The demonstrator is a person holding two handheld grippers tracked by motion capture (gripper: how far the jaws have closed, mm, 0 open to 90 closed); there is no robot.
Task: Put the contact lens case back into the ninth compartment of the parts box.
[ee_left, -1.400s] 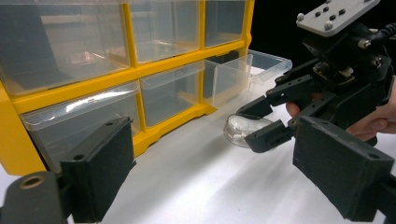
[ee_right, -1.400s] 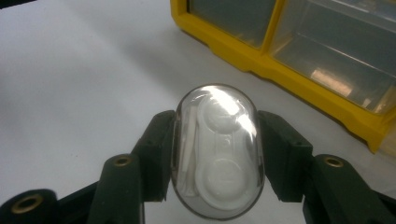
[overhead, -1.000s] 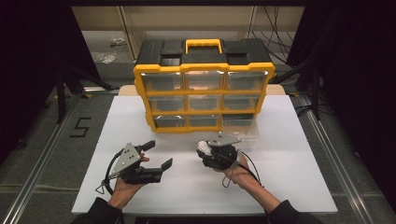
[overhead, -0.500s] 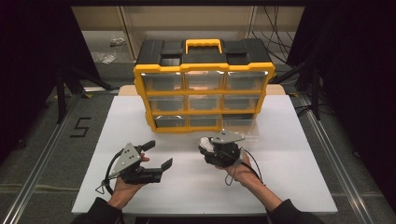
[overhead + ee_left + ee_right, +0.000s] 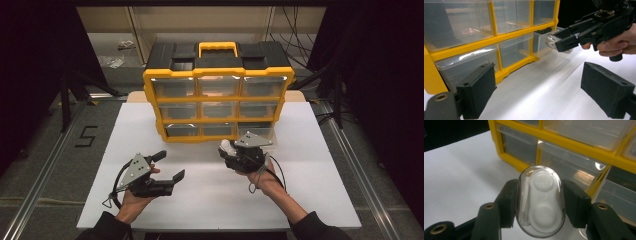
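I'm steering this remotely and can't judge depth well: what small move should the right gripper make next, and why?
Probably ease the right gripper forward and to its right, over the pulled-out bottom-right drawer of the yellow organizer. Its jaws are shut on the clear contact lens case, that drawer stands open close beside it, and the left gripper sits open and idle.

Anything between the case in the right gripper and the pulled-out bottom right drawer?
Nothing visible. The right gripper holds the clear oval case just in front of the open drawer at the organizer's bottom right. The left gripper sits open, off to the side.
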